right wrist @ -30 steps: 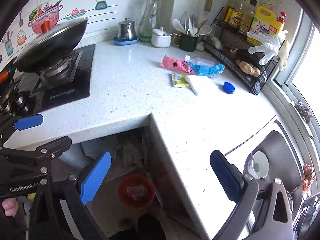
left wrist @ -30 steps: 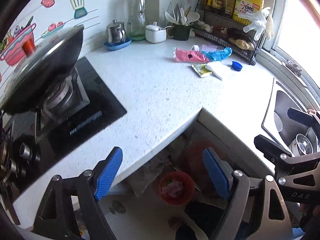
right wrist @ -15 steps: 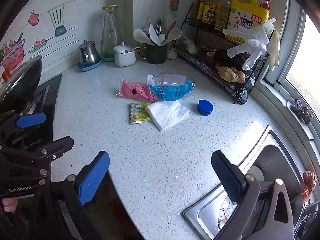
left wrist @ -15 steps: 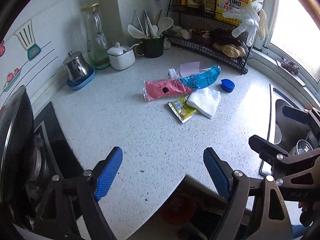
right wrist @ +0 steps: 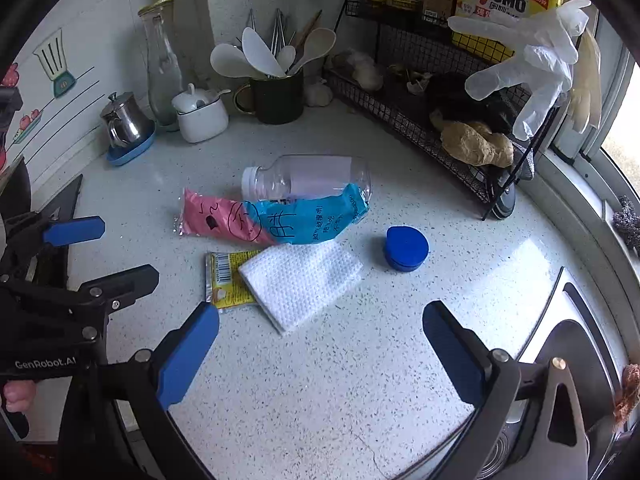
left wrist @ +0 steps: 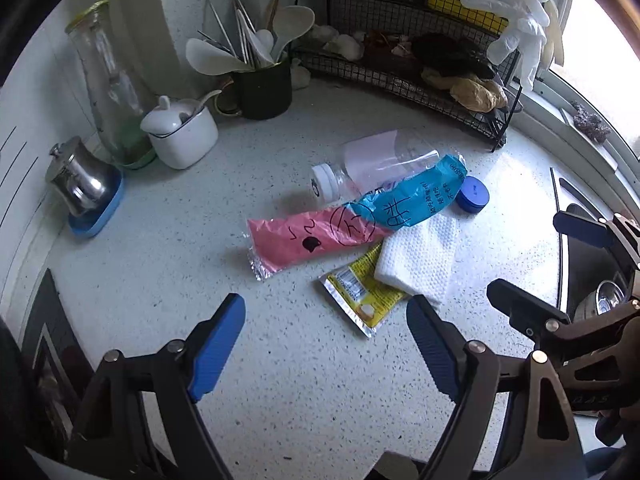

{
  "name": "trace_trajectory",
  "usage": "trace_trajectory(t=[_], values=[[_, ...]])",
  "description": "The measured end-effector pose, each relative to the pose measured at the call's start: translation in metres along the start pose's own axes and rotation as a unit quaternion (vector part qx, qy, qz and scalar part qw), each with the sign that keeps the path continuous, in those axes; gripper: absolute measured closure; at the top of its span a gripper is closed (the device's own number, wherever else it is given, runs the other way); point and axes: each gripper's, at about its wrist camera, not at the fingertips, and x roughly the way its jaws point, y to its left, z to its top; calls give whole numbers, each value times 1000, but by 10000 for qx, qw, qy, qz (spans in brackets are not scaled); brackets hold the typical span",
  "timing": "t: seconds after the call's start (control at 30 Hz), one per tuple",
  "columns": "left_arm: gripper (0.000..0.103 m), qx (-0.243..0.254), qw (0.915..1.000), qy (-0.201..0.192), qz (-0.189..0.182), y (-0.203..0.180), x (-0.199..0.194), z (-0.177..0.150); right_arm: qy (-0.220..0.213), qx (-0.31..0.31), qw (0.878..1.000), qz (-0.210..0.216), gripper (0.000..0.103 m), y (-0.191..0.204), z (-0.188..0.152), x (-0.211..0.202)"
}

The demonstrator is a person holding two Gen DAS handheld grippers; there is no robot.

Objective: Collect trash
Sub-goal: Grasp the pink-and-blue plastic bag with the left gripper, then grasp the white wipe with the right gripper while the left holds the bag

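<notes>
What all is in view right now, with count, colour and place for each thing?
plastic bottle: 1, clear, lying behind the wrapper
wrapper: 1, pink and blue, mid-counter
sachet: 1, yellow, partly under the paper towel
paper towel: 1, white, folded
cap: 1, blue, right of the paper towel
utensil cup: 1, dark, back corner
sugar bowl: 1, white, back
wire rack: 1, black, right
left gripper: open, empty
right gripper: open, empty

wrapper (left wrist: 344,224) pink and blue | sachet (left wrist: 360,290) yellow | cloth (left wrist: 420,260) white, waffled | cap (left wrist: 473,200) blue
</notes>
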Motion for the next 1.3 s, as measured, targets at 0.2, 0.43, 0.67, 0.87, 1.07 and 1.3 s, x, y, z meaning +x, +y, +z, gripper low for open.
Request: trace_trajectory(t=[0.2, 0.43, 0.67, 0.87, 1.07, 1.3], values=[[22, 750, 9961, 337, -330, 7, 49, 33, 278, 343, 9989, -166, 1, -4, 18, 35], [22, 1573, 9834, 656, -616, 6, 98, 49, 552, 706, 9951, -423, 1, -6, 25, 63], [47, 1568, 9799, 664, -1044, 6, 114, 51, 742, 921, 9916, -521, 1, -9, 26, 78], [73, 1326, 9824, 603, -1167, -1, 108, 42, 794, 1006, 9906, -475, 1, -13, 21, 76], [89, 1026, 9882, 439, -1052, -8, 84, 25, 716, 864, 9932, -306, 1, -18, 15, 68], [90, 177, 9990, 153, -371, 4, 52, 17, 591, 584, 9963, 231, 1, -23, 16, 56]])
